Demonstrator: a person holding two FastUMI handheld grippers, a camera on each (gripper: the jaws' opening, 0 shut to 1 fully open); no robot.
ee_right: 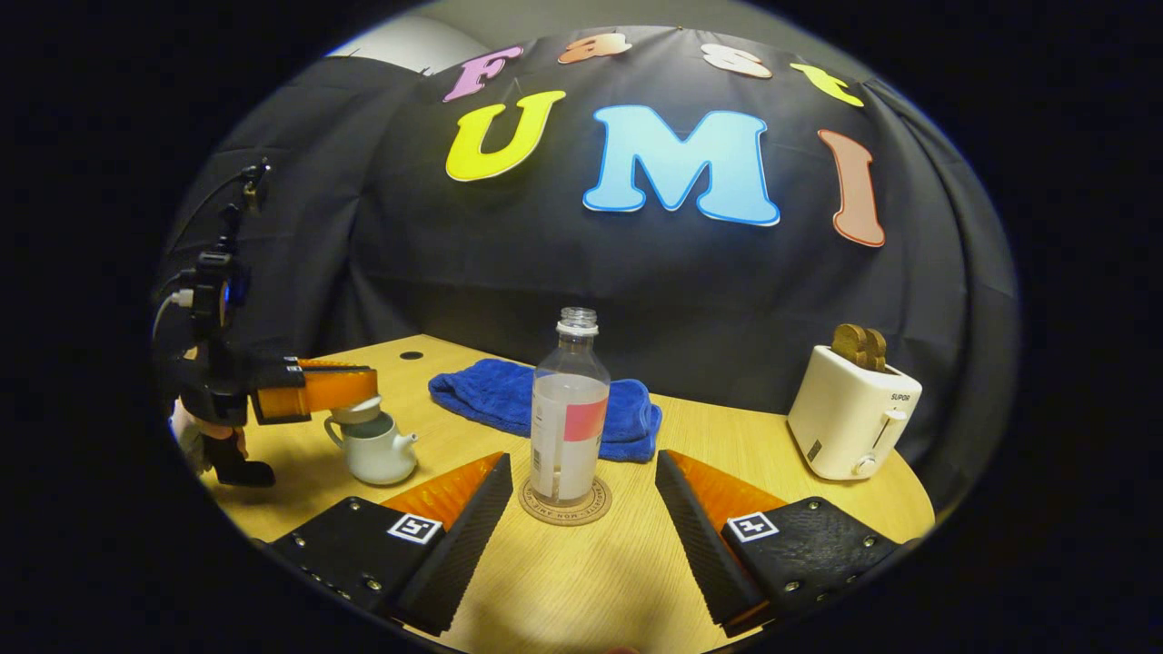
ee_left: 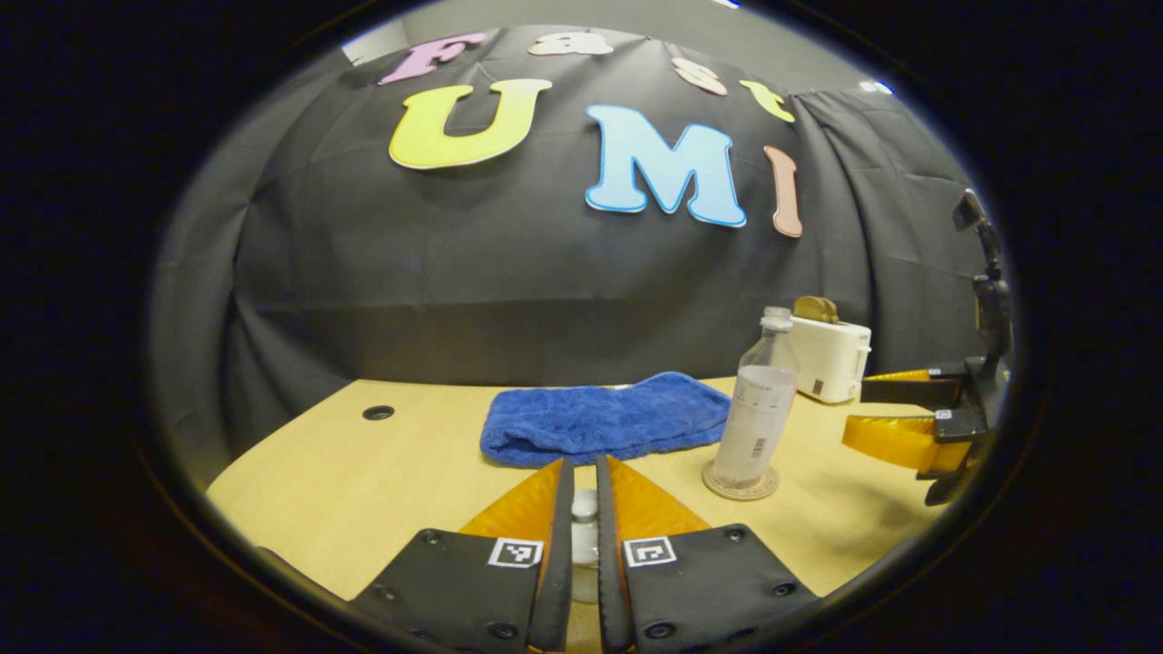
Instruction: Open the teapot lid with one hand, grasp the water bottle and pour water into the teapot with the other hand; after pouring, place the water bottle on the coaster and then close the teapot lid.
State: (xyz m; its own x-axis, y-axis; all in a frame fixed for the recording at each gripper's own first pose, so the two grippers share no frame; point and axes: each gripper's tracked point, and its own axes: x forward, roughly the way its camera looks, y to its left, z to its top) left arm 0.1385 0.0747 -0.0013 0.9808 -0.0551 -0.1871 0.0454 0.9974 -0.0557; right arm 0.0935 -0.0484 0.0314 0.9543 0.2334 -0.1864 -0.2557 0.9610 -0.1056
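Left gripper view: the camera sits low over the worktop (ee_left: pixel 382 472), looking level along its own closed jaws toward the far cloth wall, with the water bottle (ee_left: pixel 756 420) near, right of centre. Right gripper view: the camera rides a little higher, facing the same wall, with the bottle near and centred between its spread jaws. Shared field: the bottle on its coaster (ee_right: pixel 565 500), the blue towel (ee_right: pixel 536 400), the toaster (ee_right: pixel 852 413) and the wall; each view catches the other gripper at its edge.
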